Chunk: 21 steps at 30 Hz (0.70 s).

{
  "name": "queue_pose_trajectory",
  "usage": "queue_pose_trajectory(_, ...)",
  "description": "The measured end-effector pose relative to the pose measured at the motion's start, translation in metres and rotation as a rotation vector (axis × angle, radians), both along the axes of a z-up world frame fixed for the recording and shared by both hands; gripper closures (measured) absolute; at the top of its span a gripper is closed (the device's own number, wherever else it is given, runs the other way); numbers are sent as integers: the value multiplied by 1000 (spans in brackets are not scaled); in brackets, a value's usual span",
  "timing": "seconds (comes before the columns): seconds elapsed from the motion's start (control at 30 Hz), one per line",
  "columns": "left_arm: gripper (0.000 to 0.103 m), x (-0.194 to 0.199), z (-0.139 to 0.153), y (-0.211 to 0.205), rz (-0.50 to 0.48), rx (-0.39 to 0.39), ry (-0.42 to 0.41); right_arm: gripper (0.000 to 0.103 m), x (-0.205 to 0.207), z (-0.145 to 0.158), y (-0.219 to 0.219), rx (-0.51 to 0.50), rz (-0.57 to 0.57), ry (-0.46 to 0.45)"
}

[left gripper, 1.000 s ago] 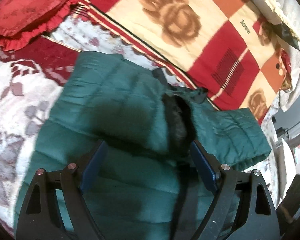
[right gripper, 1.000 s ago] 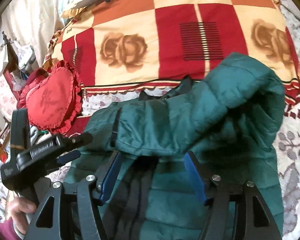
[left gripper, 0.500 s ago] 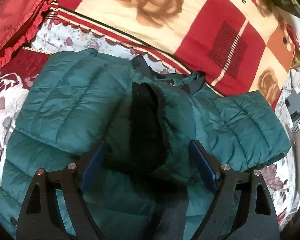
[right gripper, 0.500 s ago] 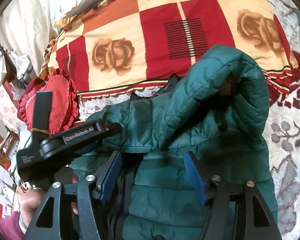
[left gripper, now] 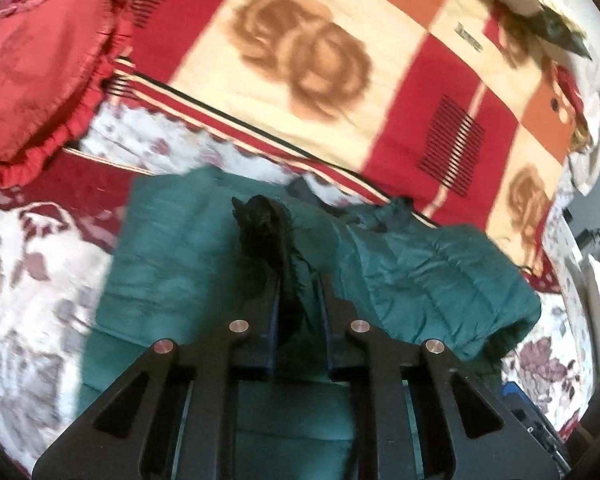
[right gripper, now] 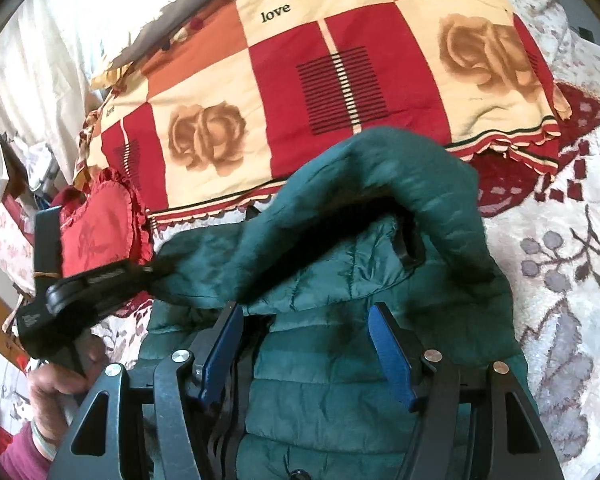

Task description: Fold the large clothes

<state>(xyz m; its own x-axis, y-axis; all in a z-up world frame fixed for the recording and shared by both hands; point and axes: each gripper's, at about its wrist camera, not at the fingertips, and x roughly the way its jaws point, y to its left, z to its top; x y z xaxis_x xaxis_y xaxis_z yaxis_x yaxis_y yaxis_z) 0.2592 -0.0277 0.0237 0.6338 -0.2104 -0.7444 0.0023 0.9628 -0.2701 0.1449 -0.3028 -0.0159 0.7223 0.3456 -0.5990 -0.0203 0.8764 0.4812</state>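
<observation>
Pinching the black-furred sleeve cuff (left gripper: pixel 260 224) of the green puffer jacket (right gripper: pixel 340 380), the left gripper (left gripper: pixel 298 280) was clamped tight; the right gripper (right gripper: pixel 304 316) stood spread above the jacket on the bed (right gripper: pixel 560 280).

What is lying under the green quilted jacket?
Under the green quilted puffer jacket lies a white plush blanket with a grey-purple flower print. What the jacket's folded sleeve covers cannot be seen.
</observation>
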Motion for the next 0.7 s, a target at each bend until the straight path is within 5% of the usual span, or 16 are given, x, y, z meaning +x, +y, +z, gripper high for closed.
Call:
queue_pose_trajectory(0.23,88,3,-3,50,77,-1,19,40,17,-13,-10,26,-24,65)
queue_pose_trajectory(0.37,92,3,0,67,113,60,-17,36,19,-23,-43,183,-137,82)
queue_pose_trajectory(0.47,92,8,-13,81,130,56,29,28,20,-31,-65,300,-206,94)
queue_pose_trajectory(0.63,92,3,-24,89,105,-77,76,28,20,-35,-87,463,-240,89)
queue_pose_trajectory(0.7,90,0,-26,96,114,-193,102,28,23,-37,-89,488,-242,103)
